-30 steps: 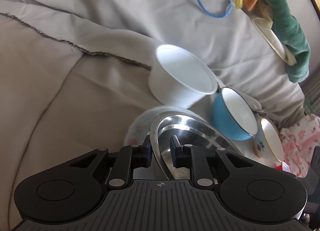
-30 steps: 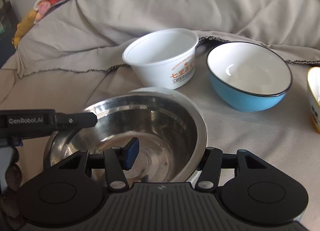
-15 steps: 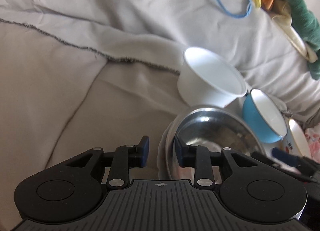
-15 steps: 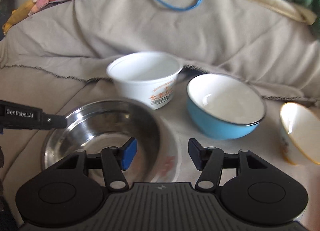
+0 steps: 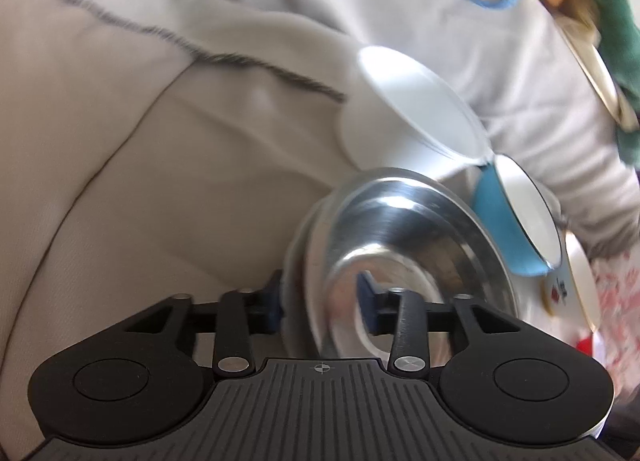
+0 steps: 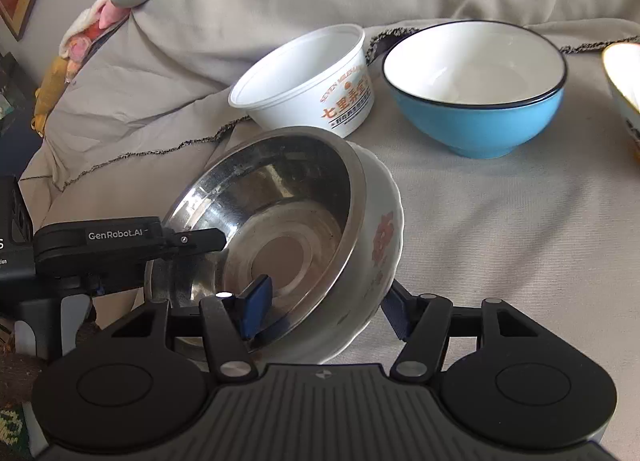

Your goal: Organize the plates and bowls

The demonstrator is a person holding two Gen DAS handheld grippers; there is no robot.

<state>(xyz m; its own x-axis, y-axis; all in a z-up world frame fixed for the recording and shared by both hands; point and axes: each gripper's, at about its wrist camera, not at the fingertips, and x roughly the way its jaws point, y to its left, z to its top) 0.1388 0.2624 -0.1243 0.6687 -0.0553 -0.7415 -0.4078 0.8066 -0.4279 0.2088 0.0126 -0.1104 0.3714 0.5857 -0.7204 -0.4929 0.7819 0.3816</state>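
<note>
Steel bowl (image 6: pixel 276 217) is sitting nested in the flowered white bowl (image 6: pixel 380 245) on the grey blanket (image 6: pixel 500 241). Right gripper (image 6: pixel 326 311) is clamping both rims, tilting them. Left gripper (image 5: pixel 320 301) has just been opening, fingers straddling the far rims without squeezing.

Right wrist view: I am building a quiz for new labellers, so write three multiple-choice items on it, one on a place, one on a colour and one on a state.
1. Where does the steel bowl sit?
A. upside down on a plate
B. nested in the white floral bowl
C. alone, nested in nothing

2. What colour is the lettering on the plastic tub?
A. orange
B. green
C. purple

3. How is the blue bowl?
A. overturned
B. full of food
C. upright and empty

Key: 1 B, the floral rim shows around the steel one. 2 A, the print on its side is orange. 3 C, its bare white inside faces up.
</note>
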